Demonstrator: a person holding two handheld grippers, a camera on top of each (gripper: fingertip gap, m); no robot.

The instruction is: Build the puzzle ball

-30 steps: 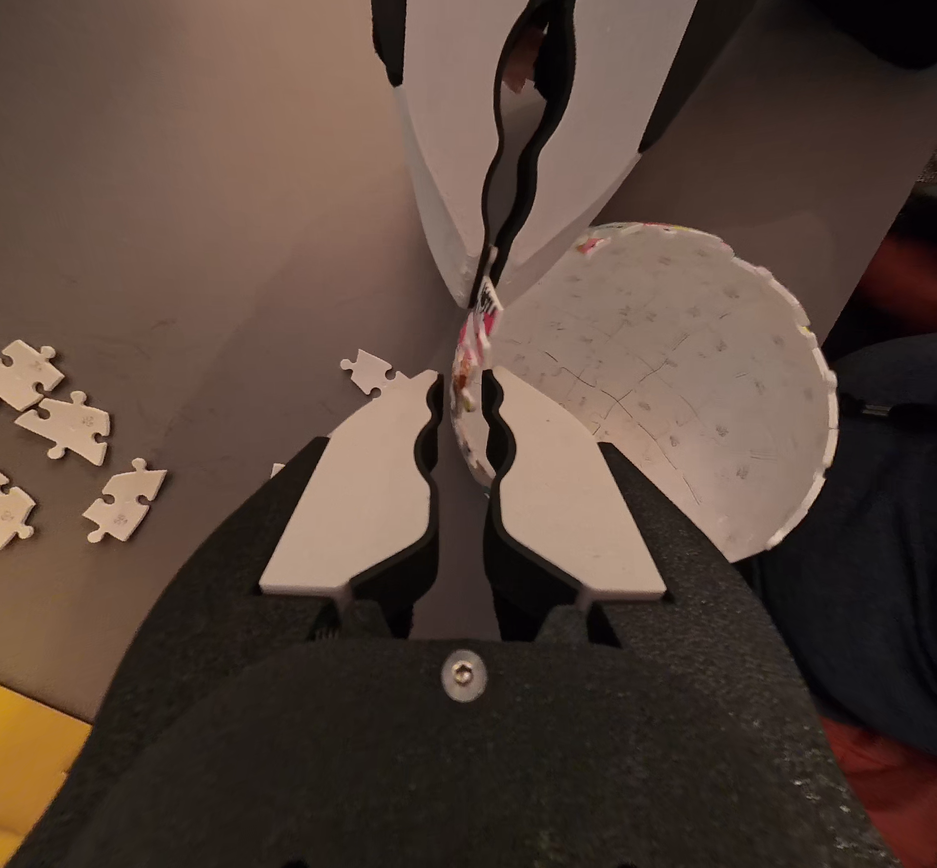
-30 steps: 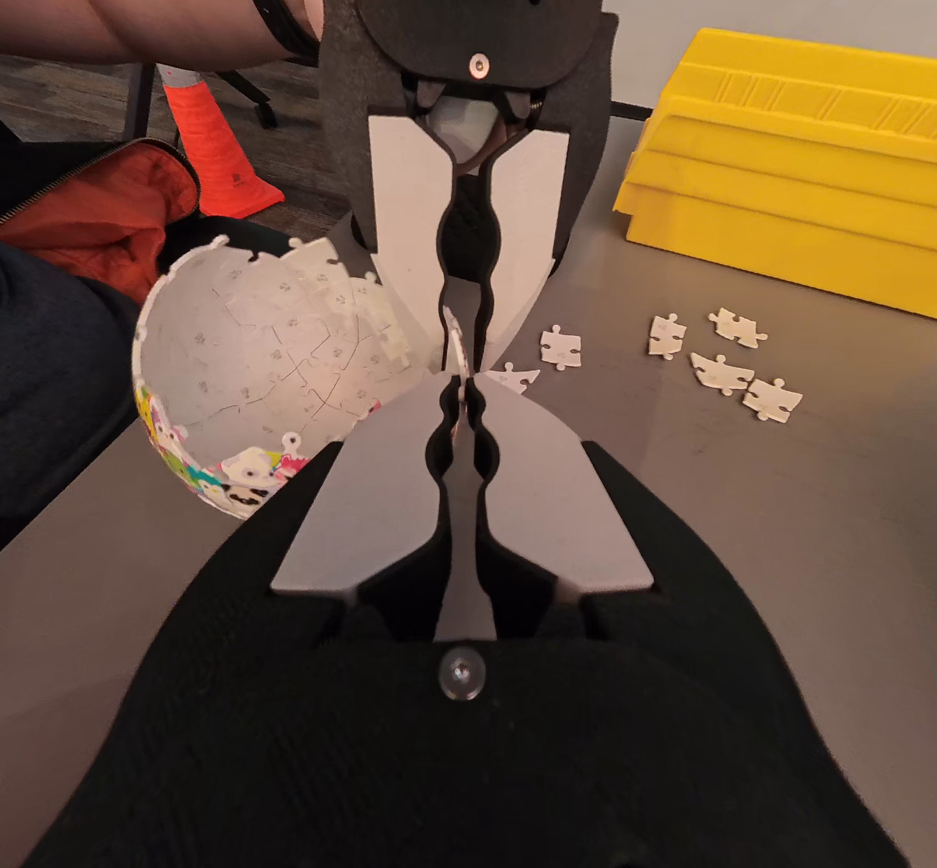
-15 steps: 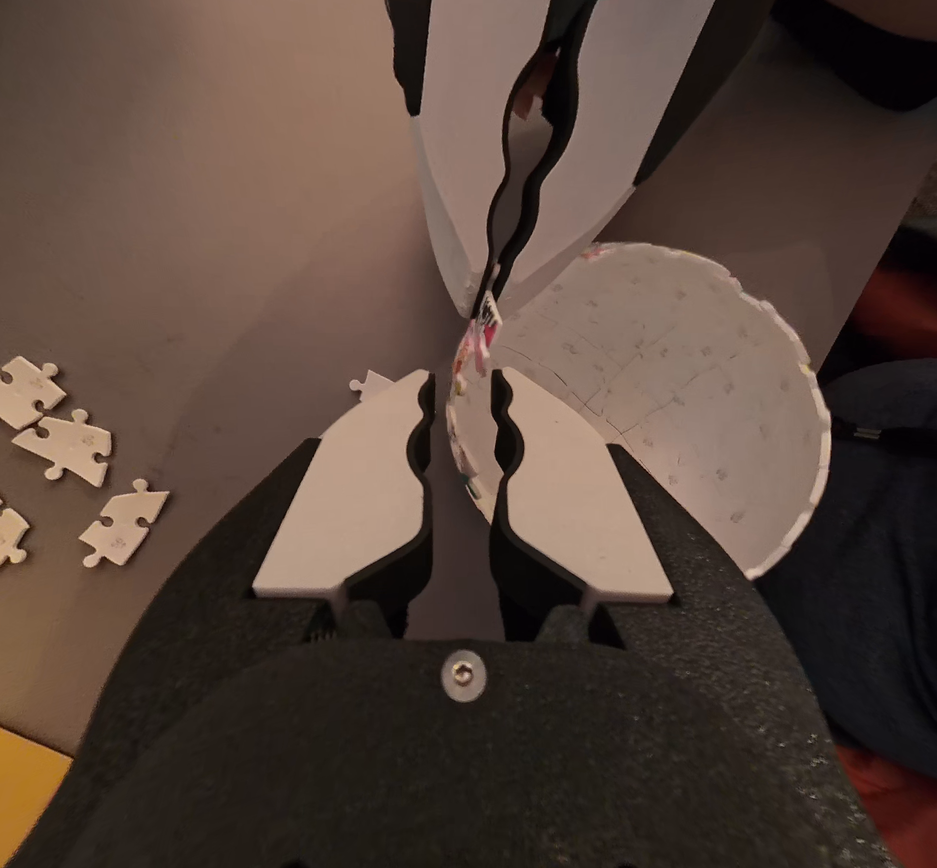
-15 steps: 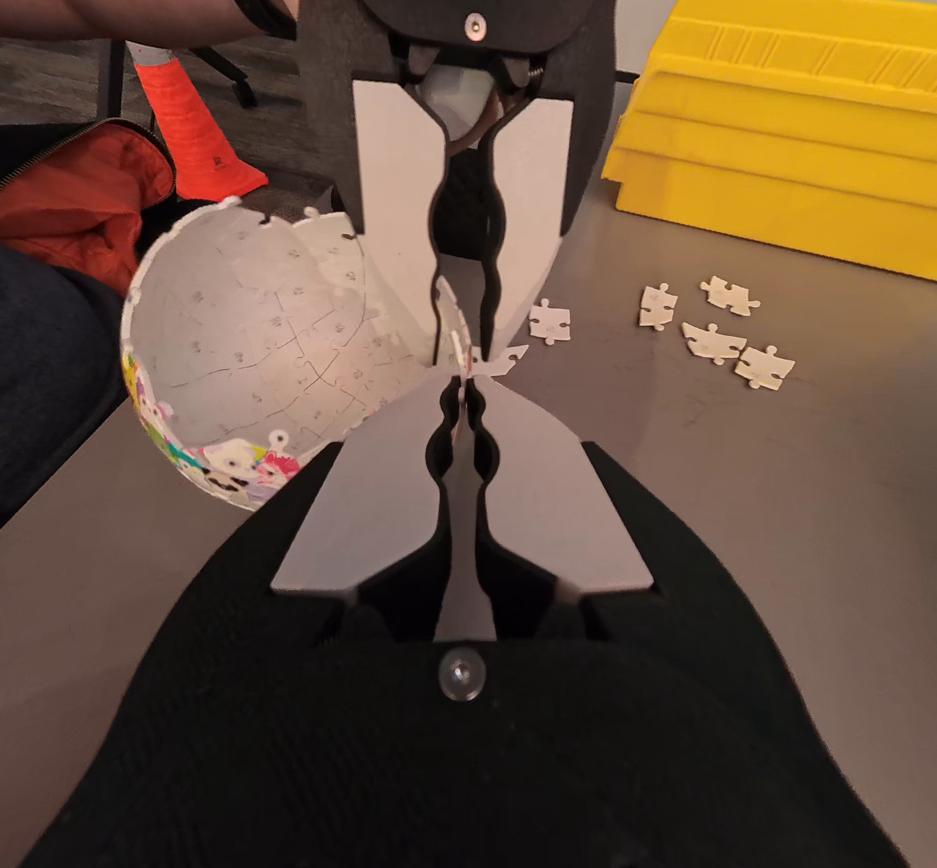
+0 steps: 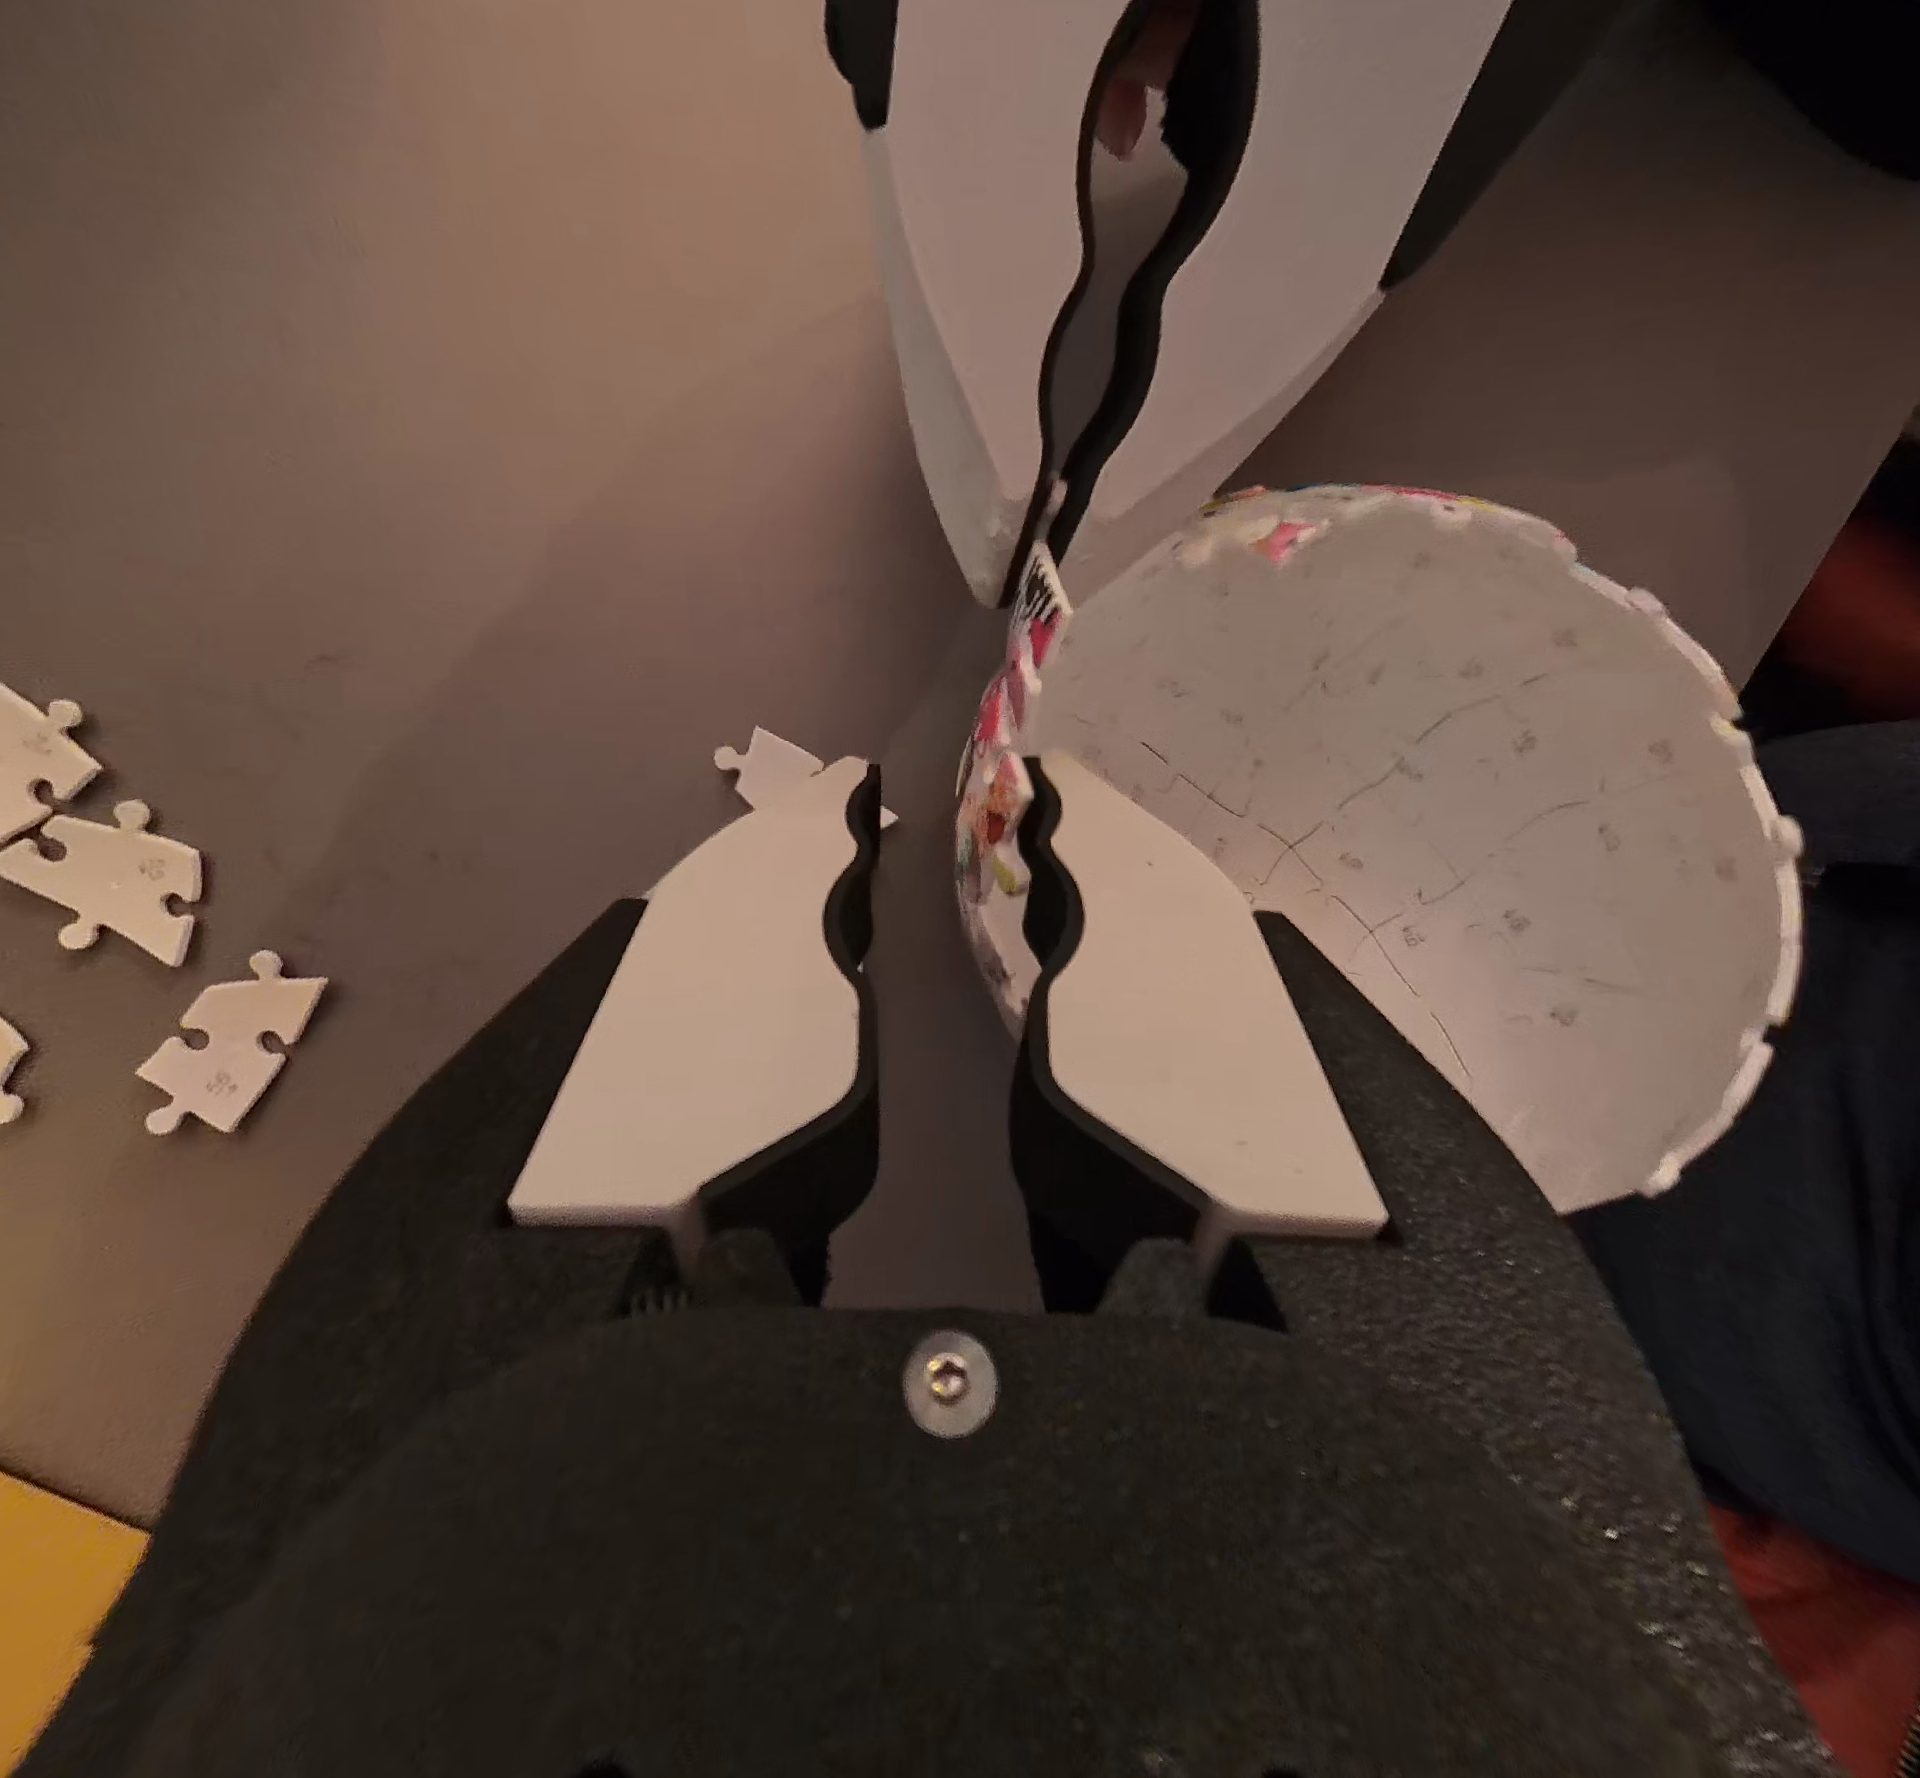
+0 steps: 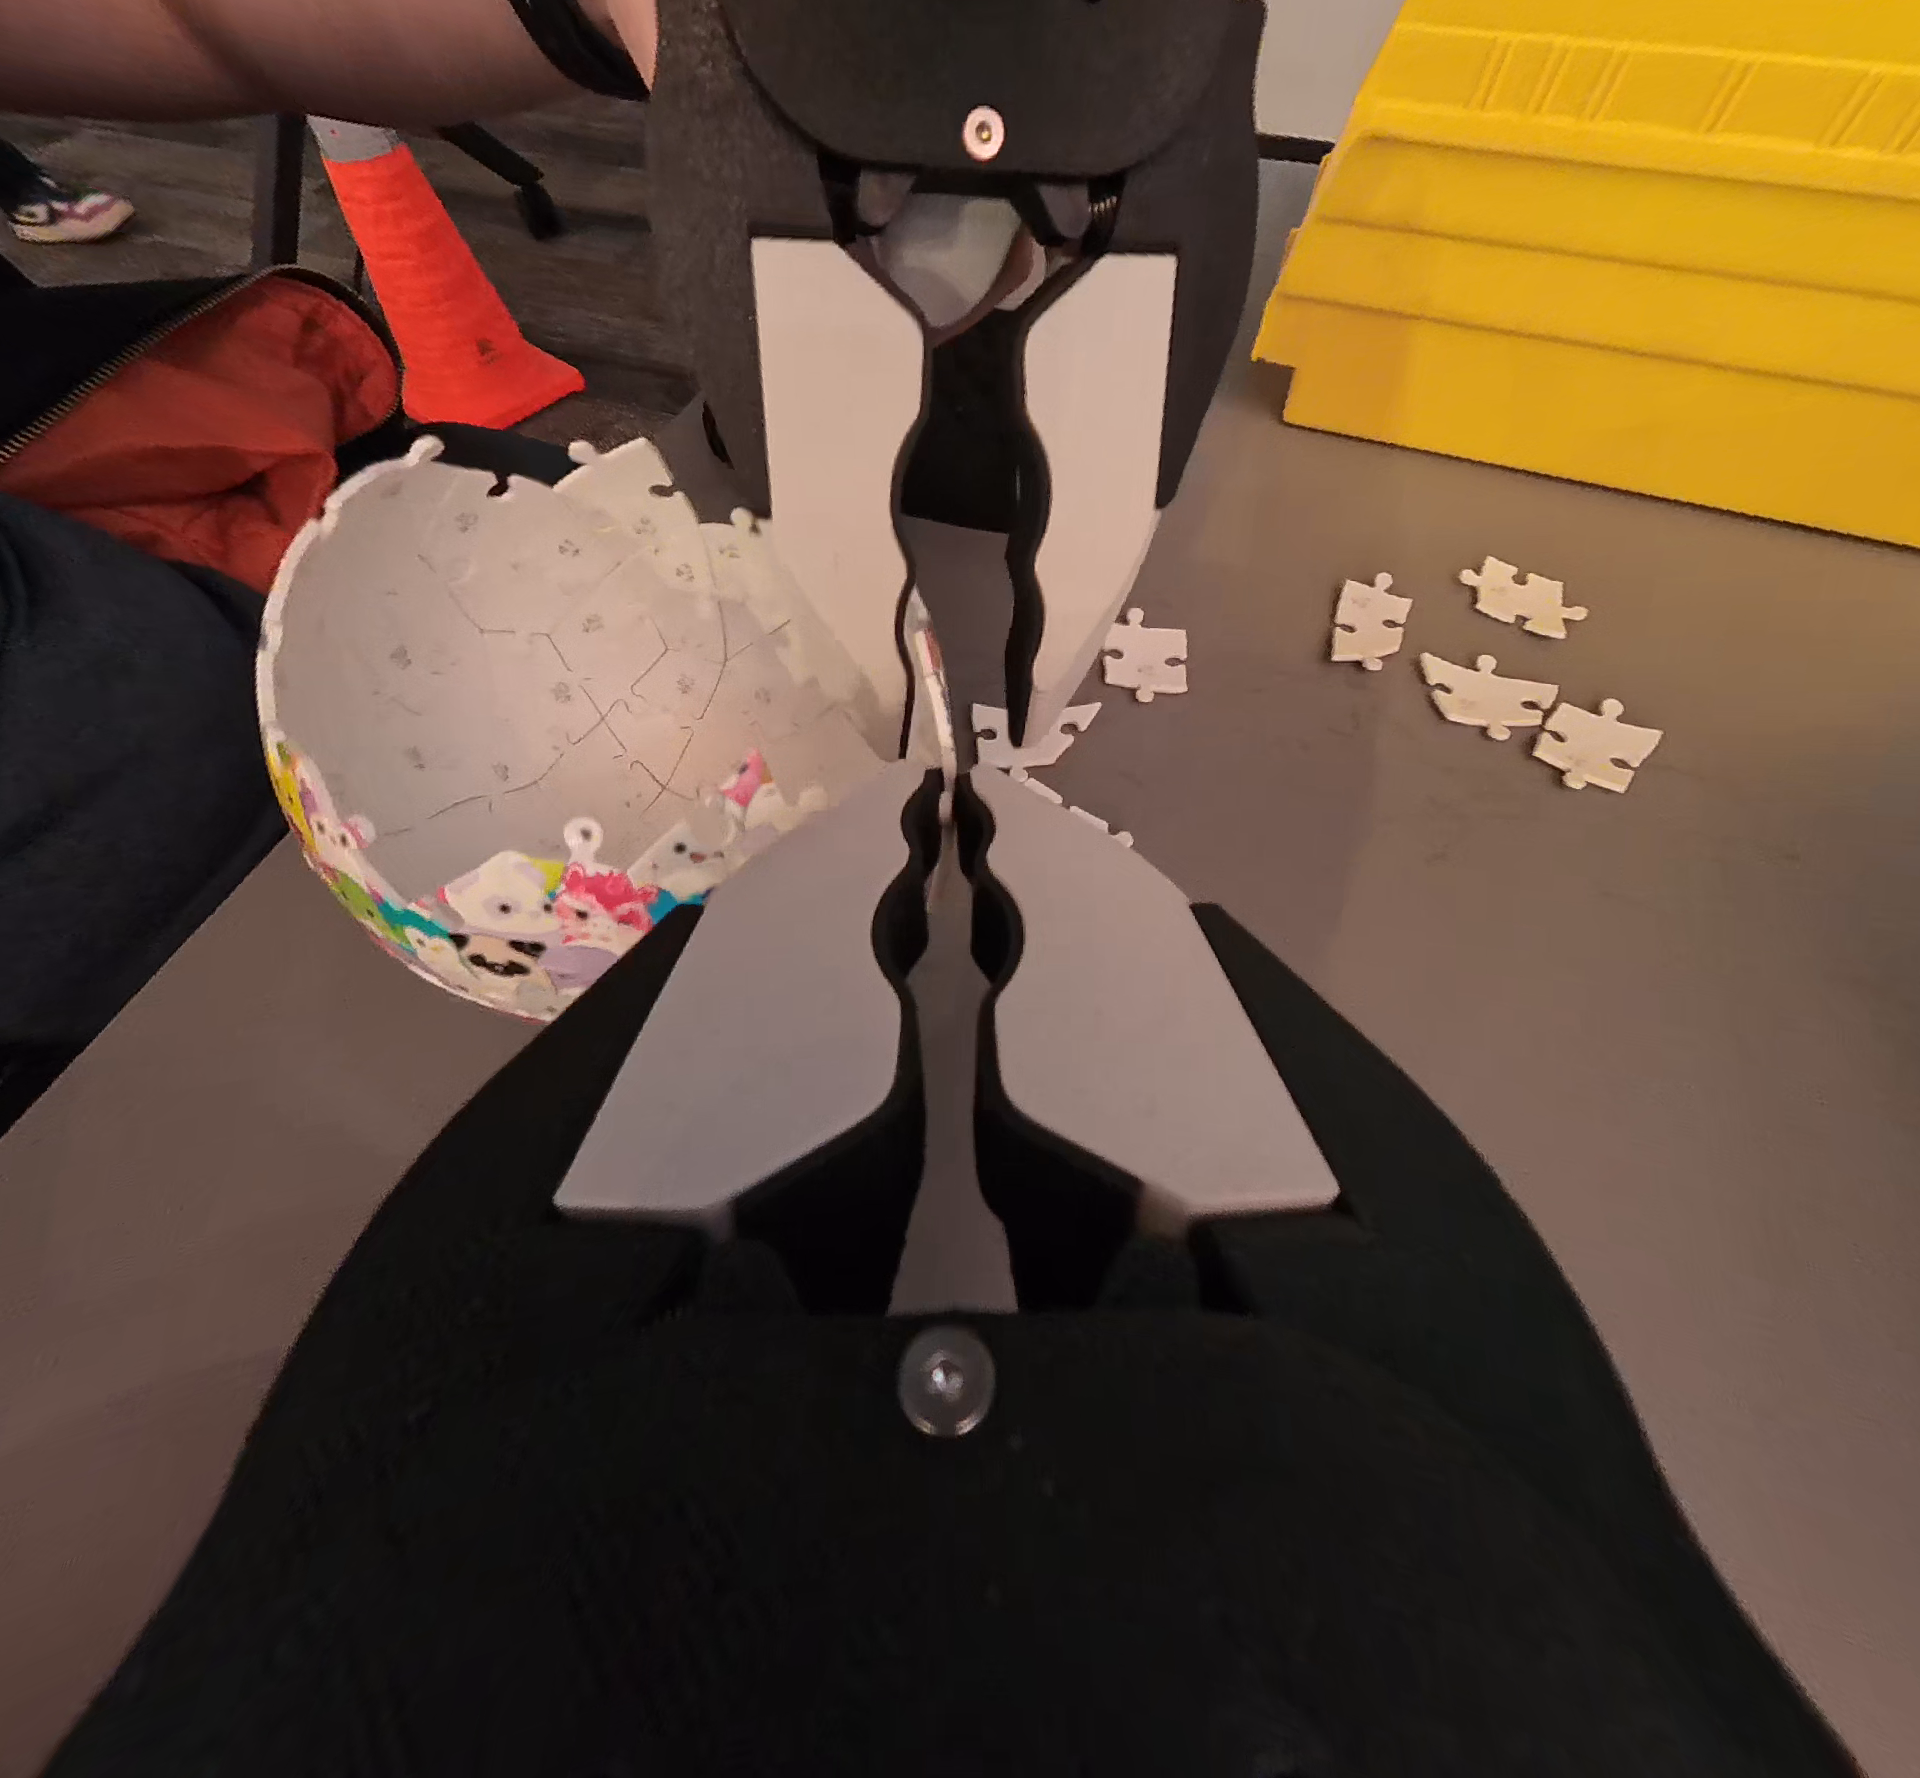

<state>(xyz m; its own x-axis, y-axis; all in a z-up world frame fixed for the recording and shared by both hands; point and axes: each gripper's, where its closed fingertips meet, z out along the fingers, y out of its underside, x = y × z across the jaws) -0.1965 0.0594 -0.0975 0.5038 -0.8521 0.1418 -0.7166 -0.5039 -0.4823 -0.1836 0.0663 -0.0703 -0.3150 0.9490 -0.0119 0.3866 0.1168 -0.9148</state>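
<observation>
The half-built puzzle ball point(image 5: 1403, 845) is a white bowl with a colourful outside, held above the grey table's near edge; it also shows in the right wrist view point(image 6: 540, 689). My right gripper point(image 6: 948, 788) is shut on the ball's rim and reaches in from the top of the left wrist view point(image 5: 1039, 575). My left gripper point(image 5: 951, 783) faces it, open, with the rim between its jaws and lying against the right finger. It hangs from the top of the right wrist view point(image 6: 961, 736).
Several loose white pieces point(image 5: 125, 881) lie on the grey table point(image 5: 416, 378), also seen at right in the right wrist view point(image 6: 1486, 689); one piece point(image 5: 774, 762) lies by my left finger. Stacked yellow bins point(image 6: 1621, 274) stand at back. An orange cone point(image 6: 436, 274) and jacket point(image 6: 187, 450) are off the table. My left and right fingertips are right by each other.
My left gripper's jaws have spread apart and let go of the ball's rim. The right gripper has stayed shut on the rim, and the ball has shifted slightly.
</observation>
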